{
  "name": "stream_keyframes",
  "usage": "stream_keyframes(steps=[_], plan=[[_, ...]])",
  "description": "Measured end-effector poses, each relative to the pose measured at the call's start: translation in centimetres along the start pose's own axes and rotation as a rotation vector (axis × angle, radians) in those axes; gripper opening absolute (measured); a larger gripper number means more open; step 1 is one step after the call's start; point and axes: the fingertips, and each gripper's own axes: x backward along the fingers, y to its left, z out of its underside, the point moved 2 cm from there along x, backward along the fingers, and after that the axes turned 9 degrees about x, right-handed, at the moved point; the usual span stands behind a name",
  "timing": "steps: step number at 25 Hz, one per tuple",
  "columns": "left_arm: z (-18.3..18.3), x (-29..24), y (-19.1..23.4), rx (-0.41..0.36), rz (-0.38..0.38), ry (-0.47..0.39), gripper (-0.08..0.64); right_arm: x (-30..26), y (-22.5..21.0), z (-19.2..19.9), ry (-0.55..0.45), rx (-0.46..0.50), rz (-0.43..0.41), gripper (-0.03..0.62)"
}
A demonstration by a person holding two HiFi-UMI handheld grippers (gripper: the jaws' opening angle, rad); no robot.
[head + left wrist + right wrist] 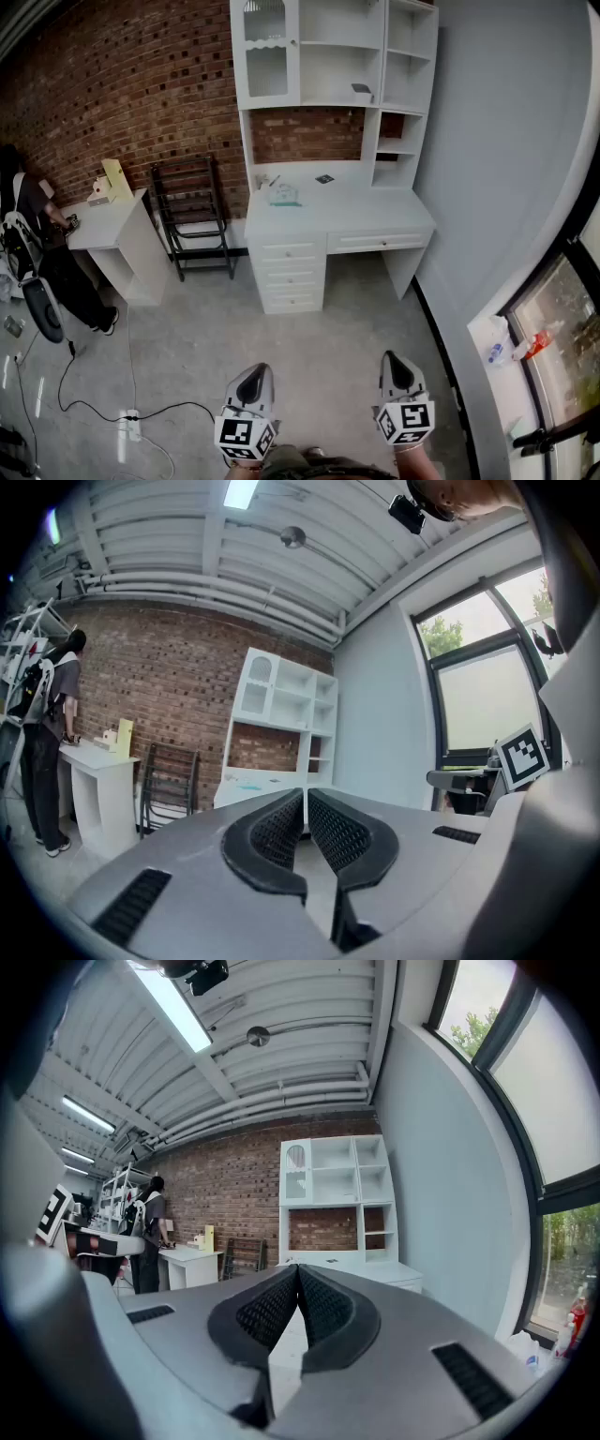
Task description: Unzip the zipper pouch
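Your head camera looks forward and steeply down from well back — left gripper (255,373) and right gripper (394,361) at its lower edge, the white hutch desk (375,211) far off. Each gripper view looks level along its jaws at that same desk and brick wall (169,667), both distant.

Atop desk (375,211), pouch (284,195); rack (192,220) left of desk

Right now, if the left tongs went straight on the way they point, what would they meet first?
The way looks free nearby: the shut, empty left tongs point level over the floor toward the white desk. The desk would likely come first, though it stands well off and depth is unclear.
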Motion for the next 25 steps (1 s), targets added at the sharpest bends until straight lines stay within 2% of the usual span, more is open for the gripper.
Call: stream_keyframes(steps=[12,25], plan=[[0.4,0.6,0.6,0.002,-0.026,0.003,0.002,0.1,0.1,0.6,0.01,0.002,0.002,0.0],[0.8,1.3,0.4,-0.002,0.005,0.007,0.01,0.1,0.7,0.8,0.005,-0.001,0.011,0.003]])
